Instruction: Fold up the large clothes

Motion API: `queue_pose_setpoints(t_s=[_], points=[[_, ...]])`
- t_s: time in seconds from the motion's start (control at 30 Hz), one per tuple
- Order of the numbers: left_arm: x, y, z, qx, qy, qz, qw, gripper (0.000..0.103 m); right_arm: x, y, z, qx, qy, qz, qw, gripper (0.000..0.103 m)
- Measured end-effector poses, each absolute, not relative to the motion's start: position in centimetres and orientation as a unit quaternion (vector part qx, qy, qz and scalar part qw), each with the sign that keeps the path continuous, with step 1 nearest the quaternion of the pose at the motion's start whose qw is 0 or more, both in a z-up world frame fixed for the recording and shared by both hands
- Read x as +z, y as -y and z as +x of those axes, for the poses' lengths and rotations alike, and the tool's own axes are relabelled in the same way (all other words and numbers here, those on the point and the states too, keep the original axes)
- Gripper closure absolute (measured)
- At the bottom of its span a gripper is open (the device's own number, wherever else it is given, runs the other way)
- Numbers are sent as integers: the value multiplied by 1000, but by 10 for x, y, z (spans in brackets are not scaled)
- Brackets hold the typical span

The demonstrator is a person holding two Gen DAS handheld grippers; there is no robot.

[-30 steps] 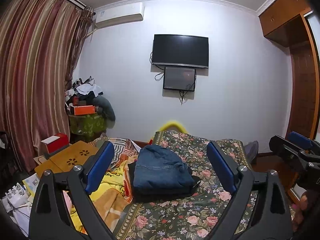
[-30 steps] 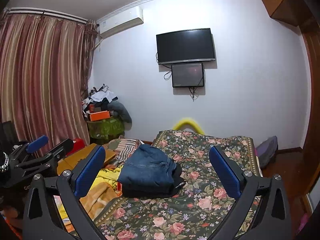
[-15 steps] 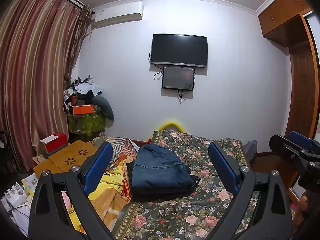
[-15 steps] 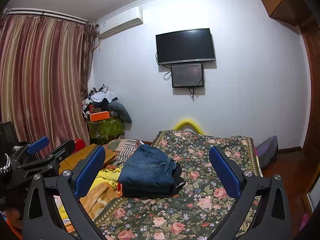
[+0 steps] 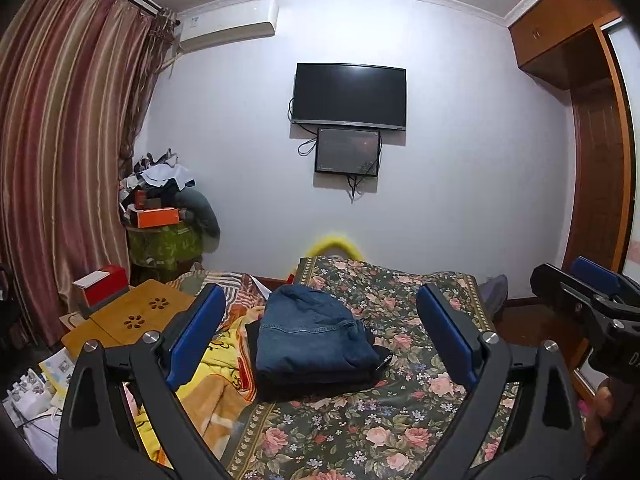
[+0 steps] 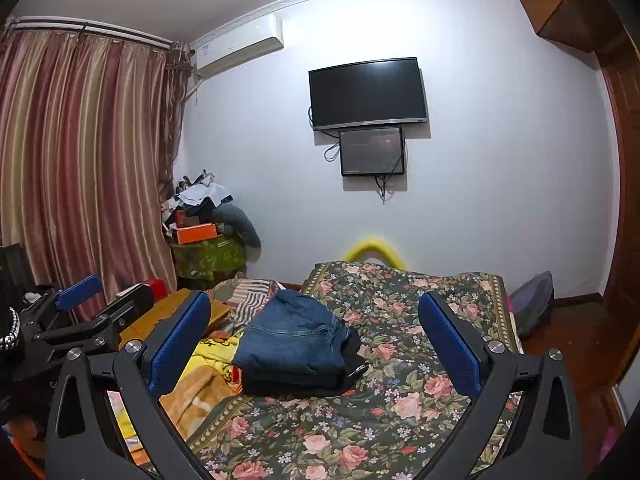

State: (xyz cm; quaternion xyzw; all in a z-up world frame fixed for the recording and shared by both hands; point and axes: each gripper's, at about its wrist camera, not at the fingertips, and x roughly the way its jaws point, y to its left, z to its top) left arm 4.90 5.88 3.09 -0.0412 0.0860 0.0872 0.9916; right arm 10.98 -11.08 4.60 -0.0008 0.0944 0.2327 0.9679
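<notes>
the denim garment (image 5: 312, 332) was seen folded into a compact blue bundle, stacked on a folded black garment (image 5: 316, 380) — both laid on the floral bedspread (image 5: 400, 432), beside a yellow blanket (image 5: 224, 360). the left gripper (image 5: 320, 340) and the right gripper (image 6: 316, 340) were held above the bed, fingers spread wide — nothing was gripped, nothing touched.
</notes>
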Motion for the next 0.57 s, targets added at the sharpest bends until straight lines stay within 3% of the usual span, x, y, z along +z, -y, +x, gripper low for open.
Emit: queue_pose_setpoints(t_s=[0.57], points=[[38,-54,47,82,-82,-38,993,6,44,107,110,229,-98,-1,968,0]])
